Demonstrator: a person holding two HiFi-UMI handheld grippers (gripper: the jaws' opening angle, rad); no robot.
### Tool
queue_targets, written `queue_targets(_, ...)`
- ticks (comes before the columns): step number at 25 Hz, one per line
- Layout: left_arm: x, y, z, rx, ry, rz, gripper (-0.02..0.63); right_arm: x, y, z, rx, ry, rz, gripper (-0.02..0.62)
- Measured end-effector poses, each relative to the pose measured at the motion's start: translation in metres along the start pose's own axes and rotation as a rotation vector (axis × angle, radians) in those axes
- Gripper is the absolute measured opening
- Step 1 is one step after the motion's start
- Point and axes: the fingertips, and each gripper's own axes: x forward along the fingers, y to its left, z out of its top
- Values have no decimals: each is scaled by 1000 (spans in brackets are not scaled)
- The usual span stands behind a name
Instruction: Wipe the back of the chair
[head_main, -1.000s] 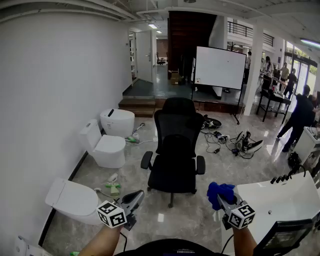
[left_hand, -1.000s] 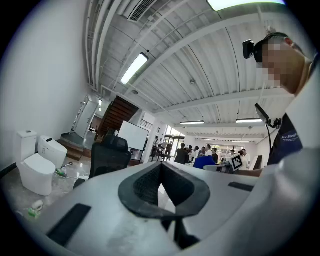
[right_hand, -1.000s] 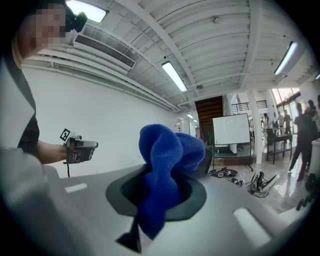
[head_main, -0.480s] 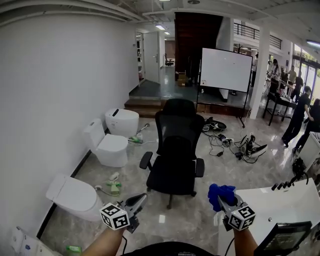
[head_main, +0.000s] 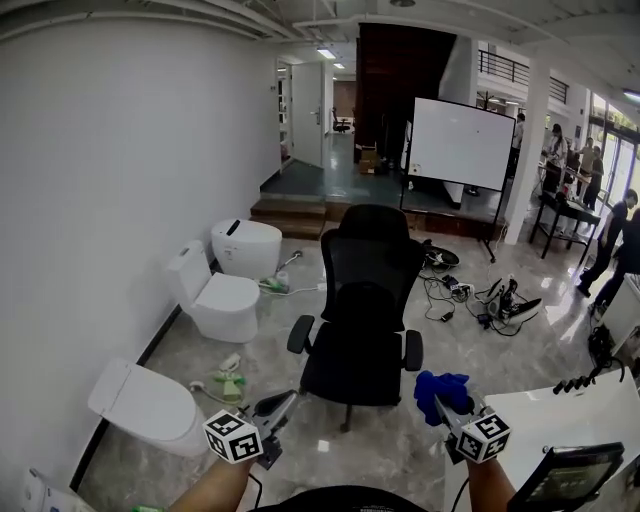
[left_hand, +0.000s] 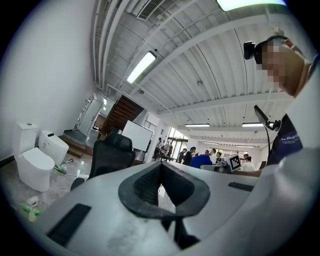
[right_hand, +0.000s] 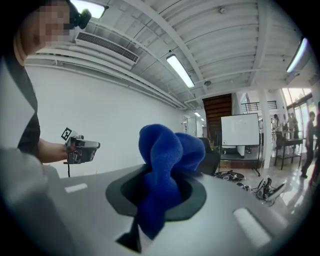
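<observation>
Since a second ago you have edged nearer, and the chair sits a touch further right in the head view. Your right gripper (head_main: 439, 400) clamps the bunched blue cloth (head_main: 441, 383); your left gripper (head_main: 277, 404) is closed on nothing. Both hang well short of the chair (head_main: 366, 345), so this looks like the approach. Next, carry the cloth up to the mesh backrest (head_main: 372, 262). Glossy floor (head_main: 395, 445) underfoot, toilets (head_main: 215, 295) to the left, whiteboard (head_main: 462, 143) beyond.

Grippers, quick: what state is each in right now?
Left gripper: closed, nothing between its jaws.
Right gripper: closed on a blue cloth.
</observation>
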Motion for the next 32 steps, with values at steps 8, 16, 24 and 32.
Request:
queue_targets(8, 8, 135, 55, 8, 27, -69, 2, 132, 23, 39, 10, -22, -62, 64)
queue_targets(16, 27, 228, 69, -4, 44, -64, 2, 229, 19, 38, 14, 0, -54, 64)
queue_targets(24, 96, 291, 66, -12, 60, -11, 2, 310, -53, 33, 31, -3, -12, 64)
queue_targets(32, 215, 329, 75, -19, 45, 82, 2, 393, -175, 55, -2, 1, 84, 64)
